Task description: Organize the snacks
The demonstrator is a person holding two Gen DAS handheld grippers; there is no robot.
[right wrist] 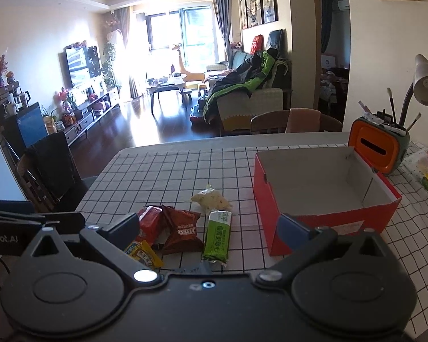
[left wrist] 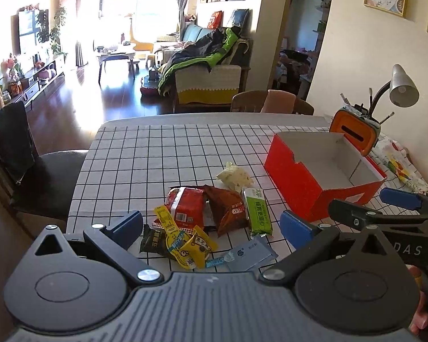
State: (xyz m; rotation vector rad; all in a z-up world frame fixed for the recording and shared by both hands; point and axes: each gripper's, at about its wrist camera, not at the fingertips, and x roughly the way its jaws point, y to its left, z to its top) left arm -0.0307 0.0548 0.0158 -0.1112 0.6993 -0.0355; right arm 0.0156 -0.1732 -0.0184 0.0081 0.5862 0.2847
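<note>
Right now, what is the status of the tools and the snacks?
Left tool open, empty. Right tool open, empty. Snack pile on the cloth, red box empty beside it. Nothing blocking.

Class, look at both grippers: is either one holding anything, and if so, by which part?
Nothing is held. The left gripper and the right gripper are both open above the snacks, which lie on the table beside the empty red box.
</note>
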